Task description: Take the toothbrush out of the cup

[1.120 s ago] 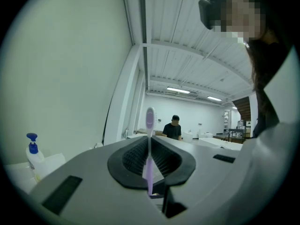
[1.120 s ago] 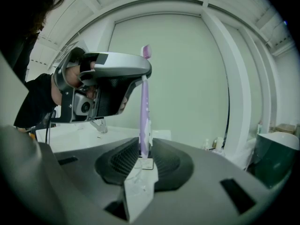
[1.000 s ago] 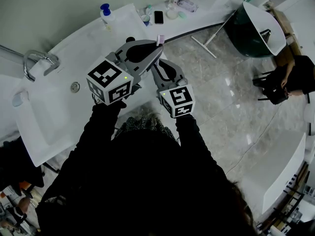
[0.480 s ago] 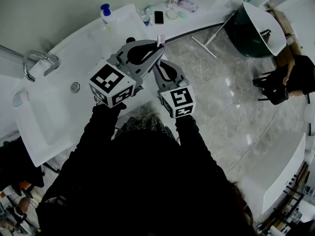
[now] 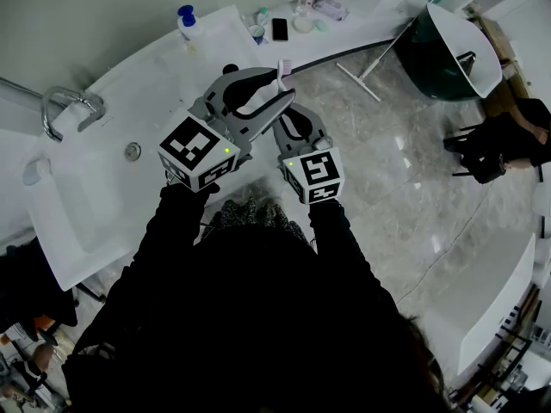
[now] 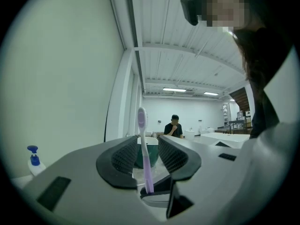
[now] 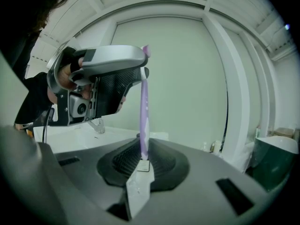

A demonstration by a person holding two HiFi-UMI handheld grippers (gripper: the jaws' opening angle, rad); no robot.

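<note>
A purple toothbrush stands upright, its handle pinched in my right gripper, which is shut on it. In the head view both grippers meet over the basin's edge, and the brush head pokes out past them. My left gripper surrounds the same brush. Its jaws have just been opening, and a gap shows on each side of the handle. The left gripper lies above and across the right gripper. A small cup sits far back on the counter.
A white basin with a chrome faucet lies at the left. A blue-pump soap bottle, a phone and small toiletries line the counter. A green tub and a seated person are at the right.
The left gripper's jaws have spread apart from the toothbrush they were closed on. Both hands stay where they were, and the right gripper keeps its hold.
</note>
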